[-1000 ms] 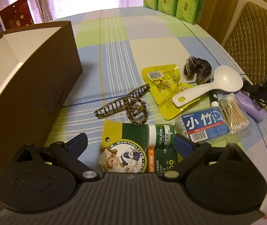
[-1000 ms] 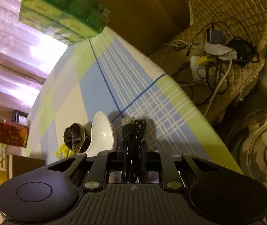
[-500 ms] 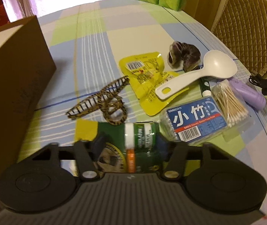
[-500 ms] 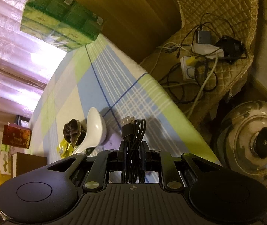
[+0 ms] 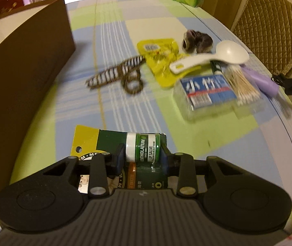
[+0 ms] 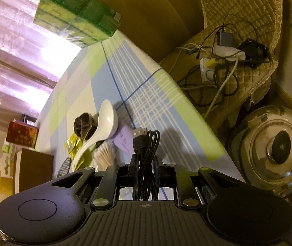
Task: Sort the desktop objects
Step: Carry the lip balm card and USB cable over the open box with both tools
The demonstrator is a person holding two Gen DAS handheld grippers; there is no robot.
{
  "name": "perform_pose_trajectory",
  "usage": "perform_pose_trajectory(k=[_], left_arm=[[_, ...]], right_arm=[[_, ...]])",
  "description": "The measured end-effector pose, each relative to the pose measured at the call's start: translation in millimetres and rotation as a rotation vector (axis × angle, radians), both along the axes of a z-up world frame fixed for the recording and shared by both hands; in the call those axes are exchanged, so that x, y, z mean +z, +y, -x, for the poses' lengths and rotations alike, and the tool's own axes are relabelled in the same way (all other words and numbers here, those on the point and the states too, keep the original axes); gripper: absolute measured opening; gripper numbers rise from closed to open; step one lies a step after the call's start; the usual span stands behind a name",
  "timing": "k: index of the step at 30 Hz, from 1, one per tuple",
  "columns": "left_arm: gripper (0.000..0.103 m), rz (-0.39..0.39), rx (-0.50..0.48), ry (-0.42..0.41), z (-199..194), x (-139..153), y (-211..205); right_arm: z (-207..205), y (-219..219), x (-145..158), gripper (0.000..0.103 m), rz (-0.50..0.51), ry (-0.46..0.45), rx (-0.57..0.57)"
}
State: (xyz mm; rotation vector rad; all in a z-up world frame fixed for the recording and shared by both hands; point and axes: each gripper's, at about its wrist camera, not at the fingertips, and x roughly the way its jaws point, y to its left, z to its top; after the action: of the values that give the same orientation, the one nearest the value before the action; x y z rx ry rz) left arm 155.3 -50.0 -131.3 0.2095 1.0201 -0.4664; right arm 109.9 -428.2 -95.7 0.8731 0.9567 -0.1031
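The left tool (image 5: 141, 157) is clamping the salve pack (image 5: 140, 149) by its jar, lifting it clear of the tabletop (image 5: 187, 143), likely heading for the box (image 5: 22, 61). The right tool (image 6: 146, 164) is pinching a coiled cable (image 6: 146, 153) beyond the tabletop's edge.

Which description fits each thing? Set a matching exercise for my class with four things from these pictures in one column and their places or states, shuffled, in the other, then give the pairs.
Things
1. lip salve pack
2. USB cable
3. white spoon
4. brown box

States
A. lies across the yellow packet
B. clamped in the right gripper
C. stands at the table's left side
D. clamped in the left gripper

Pairs: 1-D, 2-B, 3-A, 4-C
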Motion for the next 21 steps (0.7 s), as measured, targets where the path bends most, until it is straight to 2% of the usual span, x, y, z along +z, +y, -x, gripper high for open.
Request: perform_pose_trajectory(k=[7, 10, 13, 21], left_arm=[[0.031, 0.008, 0.036, -0.028, 10.5, -2.2, 0.1], [0.030, -0.007, 0.032, -0.065, 12.2, -3.7, -3.9], [0.030, -0.014, 0.027, -0.067, 18.7, -1.1, -5.3], [0.030, 0.023, 0.050, -0.088, 60.2, 30.9, 5.3]], right_arm=[[12.7, 4.7, 3.4, 0.011, 0.000, -0.009, 0.042], [18.8, 7.2, 7.4, 0.012, 0.007, -0.020, 0.065], [27.0, 9.7, 11.3, 0.012, 0.015, -0.031, 0.087], [47.5, 18.3, 16.9, 0.012, -0.006, -0.054, 0.147]])
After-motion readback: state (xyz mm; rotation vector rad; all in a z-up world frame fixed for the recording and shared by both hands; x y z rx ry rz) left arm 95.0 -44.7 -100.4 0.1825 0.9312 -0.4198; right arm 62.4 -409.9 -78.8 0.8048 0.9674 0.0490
